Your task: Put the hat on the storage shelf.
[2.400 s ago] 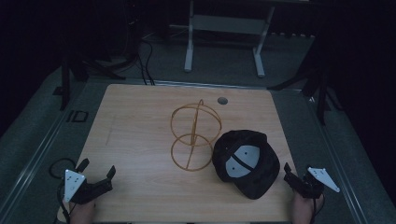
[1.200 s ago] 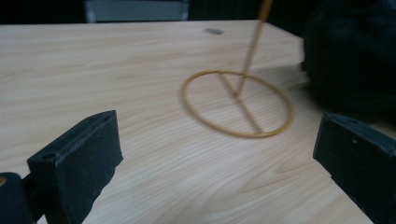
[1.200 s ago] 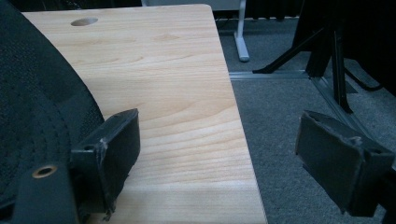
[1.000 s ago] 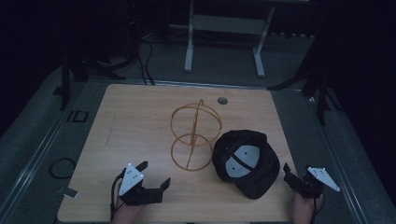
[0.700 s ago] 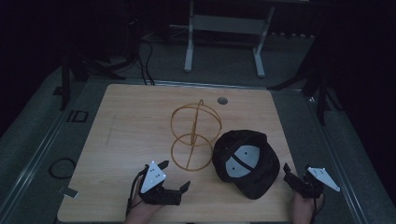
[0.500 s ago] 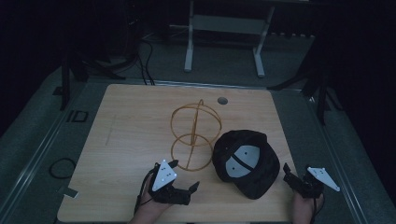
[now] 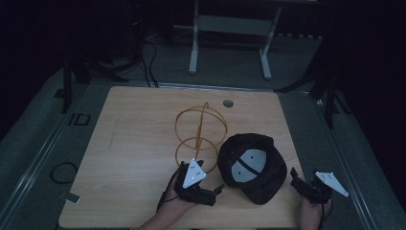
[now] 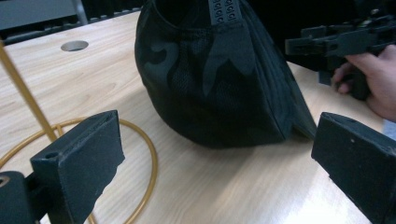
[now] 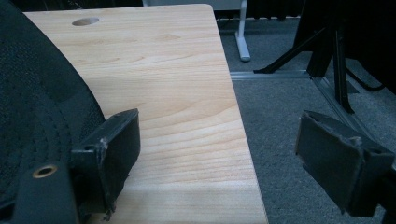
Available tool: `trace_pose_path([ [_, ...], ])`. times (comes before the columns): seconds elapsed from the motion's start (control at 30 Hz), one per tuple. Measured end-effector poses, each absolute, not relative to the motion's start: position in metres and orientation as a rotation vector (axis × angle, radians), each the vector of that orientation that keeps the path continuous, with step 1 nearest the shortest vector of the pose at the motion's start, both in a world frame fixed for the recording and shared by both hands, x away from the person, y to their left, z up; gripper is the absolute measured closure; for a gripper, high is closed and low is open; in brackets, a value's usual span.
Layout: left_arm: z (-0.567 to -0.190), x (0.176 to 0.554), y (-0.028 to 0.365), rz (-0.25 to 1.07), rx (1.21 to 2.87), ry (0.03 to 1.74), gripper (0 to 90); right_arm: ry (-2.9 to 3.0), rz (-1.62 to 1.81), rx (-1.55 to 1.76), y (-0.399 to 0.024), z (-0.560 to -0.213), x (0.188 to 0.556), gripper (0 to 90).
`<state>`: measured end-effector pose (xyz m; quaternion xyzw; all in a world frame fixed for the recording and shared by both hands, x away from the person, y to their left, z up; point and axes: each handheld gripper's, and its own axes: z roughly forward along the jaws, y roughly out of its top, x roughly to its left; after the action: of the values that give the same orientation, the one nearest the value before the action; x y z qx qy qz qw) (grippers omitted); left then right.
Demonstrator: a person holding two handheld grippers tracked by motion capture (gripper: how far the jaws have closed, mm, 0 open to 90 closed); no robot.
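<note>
A black cap (image 7: 251, 167) lies upside down at the table's front right, its grey inner panel showing. Left of it stands a gold wire stand (image 7: 200, 134) with a ring base. My left gripper (image 7: 215, 194) sits in front of that ring, open, jaws pointing right at the cap. In the left gripper view the cap (image 8: 219, 84) rises just beyond the open gripper (image 8: 215, 158), with the gold ring (image 8: 140, 154) at the left. My right gripper (image 7: 294, 179) is open at the cap's right edge. In the right gripper view the cap (image 9: 37, 107) lies left of the open gripper (image 9: 219, 149).
The wooden table (image 7: 139, 143) has a cable hole (image 7: 228, 103) near its far edge. Its right edge (image 9: 243, 140) drops to grey floor. A white desk frame (image 7: 230, 28) and dark stand legs (image 7: 330, 91) are beyond the table.
My left gripper has travelled right from the table's front left corner to a spot just left of the cap. The right gripper, cap and gold stand have not moved.
</note>
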<state>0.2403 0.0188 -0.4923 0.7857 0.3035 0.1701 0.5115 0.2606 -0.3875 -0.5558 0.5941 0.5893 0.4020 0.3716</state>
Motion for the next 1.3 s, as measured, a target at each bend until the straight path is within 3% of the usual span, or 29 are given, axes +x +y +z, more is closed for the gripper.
trace_pose_path([
  [0.47, -0.496, 0.26, -0.023, 0.436, 1.915, 0.772, 2.5, 1.51, 1.043, 1.518, -0.388, -0.556, 0.26, 14.2],
  [0.87, -0.505, 0.277, -0.039, 0.531, 1.936, 0.903, 16.8, 1.508, 1.048, 1.517, -0.388, -0.556, 0.26, 14.2],
  [0.97, -0.509, 0.279, -0.04, 0.547, 1.933, 0.931, 27.0, 1.509, 1.048, 1.516, -0.388, -0.556, 0.26, 14.2],
  [1.13, -0.51, 0.282, -0.039, 0.557, 1.896, 0.982, 58.2, 1.51, 1.051, 1.517, -0.389, -0.556, 0.26, 14.2],
  [1.3, -0.508, 0.285, -0.038, 0.545, 1.872, 1.002, 79.8, 1.508, 1.056, 1.519, -0.389, -0.556, 0.26, 14.2],
])
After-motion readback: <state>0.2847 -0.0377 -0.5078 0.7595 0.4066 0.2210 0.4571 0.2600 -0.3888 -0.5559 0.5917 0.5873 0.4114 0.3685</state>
